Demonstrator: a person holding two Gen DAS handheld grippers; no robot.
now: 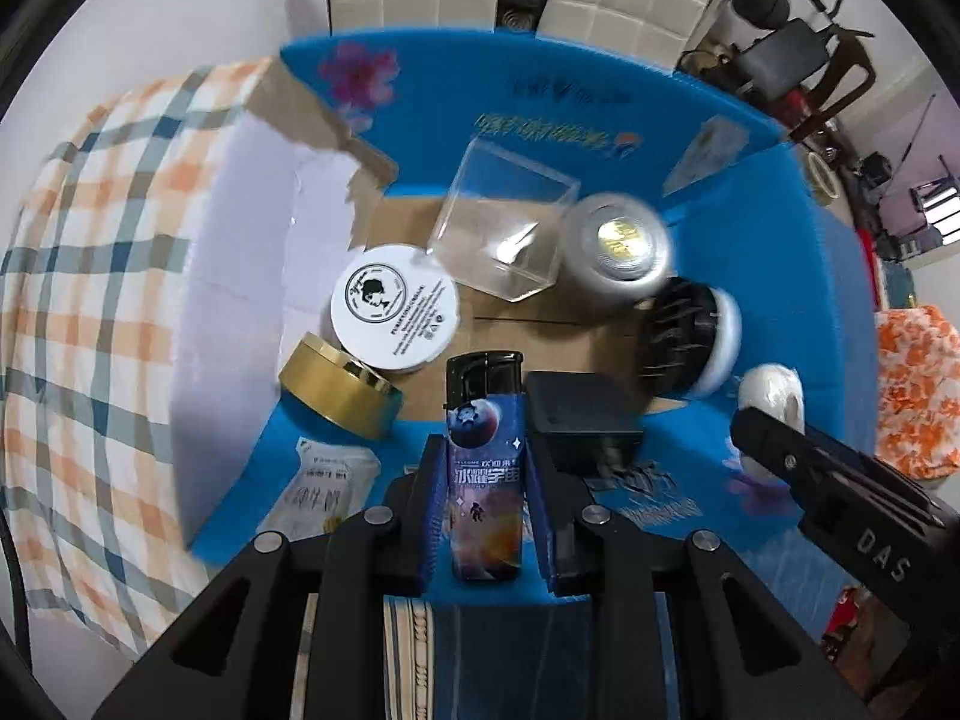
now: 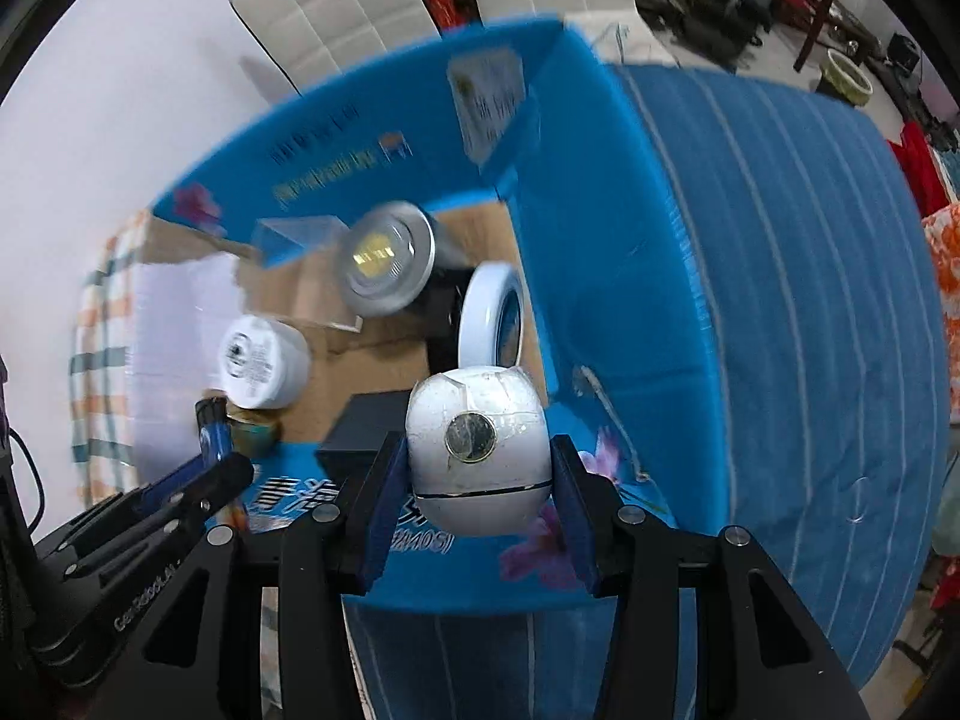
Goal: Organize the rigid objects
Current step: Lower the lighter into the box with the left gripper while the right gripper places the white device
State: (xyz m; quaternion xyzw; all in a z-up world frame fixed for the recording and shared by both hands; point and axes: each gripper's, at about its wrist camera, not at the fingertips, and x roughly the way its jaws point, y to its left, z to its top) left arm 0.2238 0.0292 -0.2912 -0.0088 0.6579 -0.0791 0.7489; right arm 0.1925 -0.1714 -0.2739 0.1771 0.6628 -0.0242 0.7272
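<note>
Currently a blue lighter [image 1: 485, 468] with a black cap and space print is clamped upright between the left gripper [image 1: 483, 516] fingers, over the near edge of a blue box [image 1: 600, 102]. A white rounded gadget [image 2: 479, 450] with a round metal disc is clamped by the right gripper [image 2: 477, 504], above the same box edge.

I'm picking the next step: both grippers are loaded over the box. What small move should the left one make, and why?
Probably lower the left gripper a little and release. It grips the lighter above the blue box, and bare cardboard floor shows just ahead between the white tin and the black block.
</note>
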